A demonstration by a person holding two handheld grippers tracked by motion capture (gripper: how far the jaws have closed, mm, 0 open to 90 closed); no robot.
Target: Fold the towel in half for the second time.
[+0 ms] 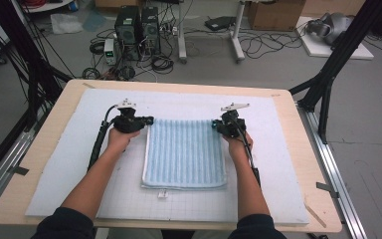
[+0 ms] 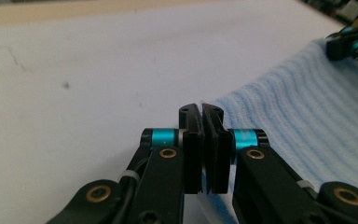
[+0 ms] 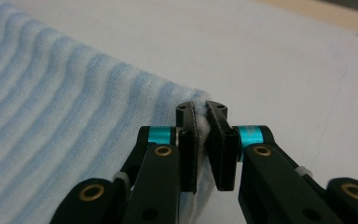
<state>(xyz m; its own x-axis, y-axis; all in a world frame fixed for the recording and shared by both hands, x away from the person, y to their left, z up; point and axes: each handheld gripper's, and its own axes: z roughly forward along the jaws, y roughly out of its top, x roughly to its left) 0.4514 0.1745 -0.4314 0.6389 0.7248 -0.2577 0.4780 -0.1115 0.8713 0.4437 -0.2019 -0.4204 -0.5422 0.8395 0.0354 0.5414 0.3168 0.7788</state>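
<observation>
Big desk [image 1: 45,149] with a white mat [image 1: 79,164], blue striped towel [image 1: 185,154] lying flat in the middle. Left claw [image 1: 149,119] is clamped on its far-left corner, right claw [image 1: 214,124] pinches the far-right corner.

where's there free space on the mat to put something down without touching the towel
The white mat is bare left of the blue towel, outside the left forearm, and right of it toward the table's edge. The strip beyond the towel's far edge is free too. It is crowded at the towel's far corners, each pinched by the left hand-held gripper and right hand-held gripper.
</observation>
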